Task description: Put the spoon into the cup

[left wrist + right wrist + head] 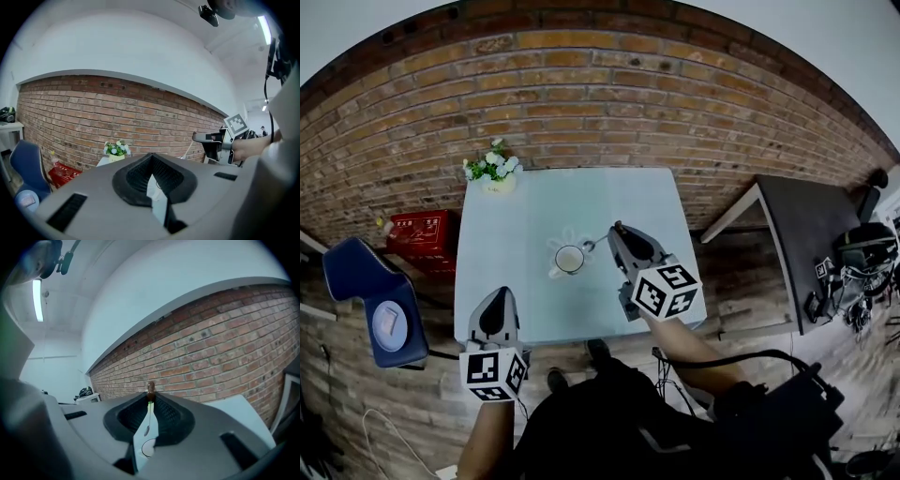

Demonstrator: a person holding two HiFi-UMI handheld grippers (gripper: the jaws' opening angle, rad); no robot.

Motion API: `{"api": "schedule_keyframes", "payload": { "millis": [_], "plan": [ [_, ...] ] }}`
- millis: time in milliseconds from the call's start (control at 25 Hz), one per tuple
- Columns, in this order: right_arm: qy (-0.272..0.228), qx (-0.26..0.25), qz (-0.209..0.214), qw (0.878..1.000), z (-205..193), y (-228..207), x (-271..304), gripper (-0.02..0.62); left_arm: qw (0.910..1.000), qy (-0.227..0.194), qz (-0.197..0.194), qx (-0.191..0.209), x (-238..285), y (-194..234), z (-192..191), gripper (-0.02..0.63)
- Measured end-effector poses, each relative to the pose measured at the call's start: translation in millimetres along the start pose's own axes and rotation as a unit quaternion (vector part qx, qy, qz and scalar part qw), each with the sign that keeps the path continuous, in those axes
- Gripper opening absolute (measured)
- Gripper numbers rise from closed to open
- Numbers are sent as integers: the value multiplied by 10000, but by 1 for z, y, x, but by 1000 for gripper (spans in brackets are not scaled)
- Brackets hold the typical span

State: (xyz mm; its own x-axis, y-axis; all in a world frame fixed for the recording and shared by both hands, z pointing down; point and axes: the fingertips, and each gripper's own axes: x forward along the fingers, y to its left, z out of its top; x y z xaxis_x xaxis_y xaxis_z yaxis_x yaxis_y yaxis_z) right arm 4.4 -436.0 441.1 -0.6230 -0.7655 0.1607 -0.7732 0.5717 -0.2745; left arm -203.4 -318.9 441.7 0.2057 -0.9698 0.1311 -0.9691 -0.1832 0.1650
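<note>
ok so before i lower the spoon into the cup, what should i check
1. Spoon gripped: ok. The right gripper is shut on its handle, bowl hanging down.
2. Cup upright, mouth open: ok.
3. Spoon bowl over the cup's mouth: cannot tell. The head view puts it by the cup's right rim.
4. Left gripper out of the way: ok. It is near the table's front edge, with nothing between its jaws.
5. Flower pot clear of the path: ok. It stands at the far left corner.
</note>
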Motion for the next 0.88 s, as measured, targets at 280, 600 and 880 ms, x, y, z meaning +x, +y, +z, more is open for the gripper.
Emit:
{"api": "schedule_keyframes", "payload": {
  "millis": [280,600,880],
  "plan": [
    [462,41,508,9976,-41,-8,39,49,9990,194,413,28,4,1,-12,9],
    [871,-33,854,9925,-82,-21,71,49,9954,299,904,-62,3,-2,-21,9],
    [1233,-149,1071,9865,-124,-22,89,49,9909,409,1273,-175,-3,0,-31,9]
  ]
}}
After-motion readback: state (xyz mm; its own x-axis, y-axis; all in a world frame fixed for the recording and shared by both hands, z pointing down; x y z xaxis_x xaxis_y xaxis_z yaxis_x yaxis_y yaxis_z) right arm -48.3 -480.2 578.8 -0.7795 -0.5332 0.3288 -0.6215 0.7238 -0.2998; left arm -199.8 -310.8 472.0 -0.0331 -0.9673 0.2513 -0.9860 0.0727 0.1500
